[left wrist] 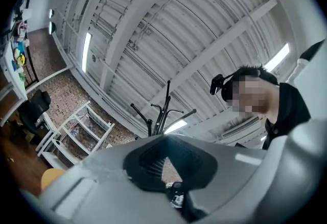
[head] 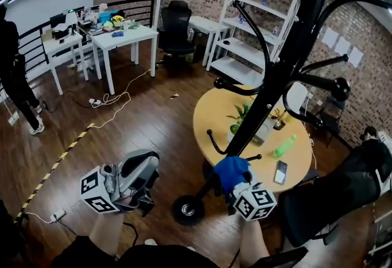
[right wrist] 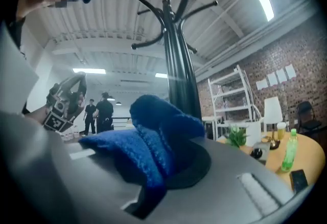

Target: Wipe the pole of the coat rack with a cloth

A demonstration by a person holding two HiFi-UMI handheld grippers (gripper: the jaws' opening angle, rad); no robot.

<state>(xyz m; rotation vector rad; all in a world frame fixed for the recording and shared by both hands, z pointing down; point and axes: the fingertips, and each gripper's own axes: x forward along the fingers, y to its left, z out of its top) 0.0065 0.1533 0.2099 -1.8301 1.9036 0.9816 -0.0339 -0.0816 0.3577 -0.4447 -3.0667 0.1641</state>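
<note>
The black coat rack's pole (head: 269, 92) leans from its round base (head: 187, 210) up to the top right, with curved hooks branching off. My right gripper (head: 236, 182) is shut on a blue cloth (head: 231, 170), and the cloth lies against the pole's lower part, just above the base. In the right gripper view the cloth (right wrist: 153, 136) bulges out of the right gripper (right wrist: 153, 172), with the pole (right wrist: 181, 80) rising right behind it. My left gripper (head: 138, 174) hangs to the left of the base, away from the pole. It points upward with its jaws together and nothing between them, the left gripper (left wrist: 171, 192) facing the ceiling.
A round wooden table (head: 211, 117) behind the pole carries a plant, a green bottle (head: 284, 145) and a phone (head: 280, 172). A black chair (head: 343, 190) stands at the right. White shelves (head: 257, 28), a white desk (head: 125, 37) and a person (head: 15, 77) are farther off. Cables lie on the floor.
</note>
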